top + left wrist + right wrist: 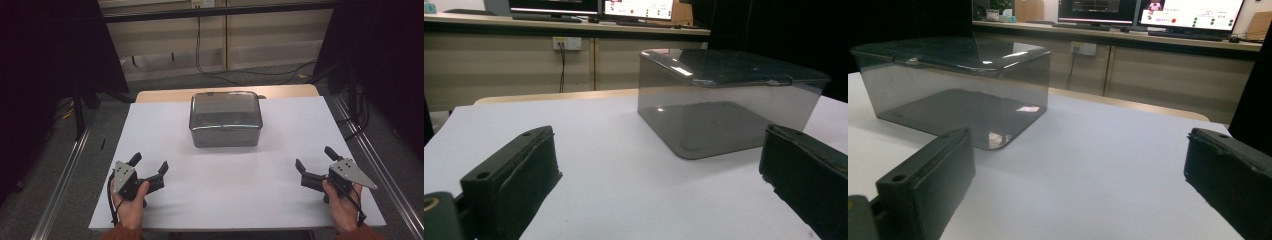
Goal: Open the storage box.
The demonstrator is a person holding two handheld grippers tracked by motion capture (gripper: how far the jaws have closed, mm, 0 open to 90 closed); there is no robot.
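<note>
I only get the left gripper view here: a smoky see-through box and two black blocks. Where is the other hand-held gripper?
Observer: The right hand-held gripper is at the near right of the white table, apart from the box, jaws open with nothing between them.
Operator: And the one I'm looking along?
Observer: The left hand-held gripper mirrors it at the near left, a hand holding it, jaws open too.
Operator: Is the box lidded?
Observer: From above, a clear lid covers the whole top.
Operator: Anything beyond the box, on its right?
Observer: The right gripper view shows monitors on a counter there.
</note>
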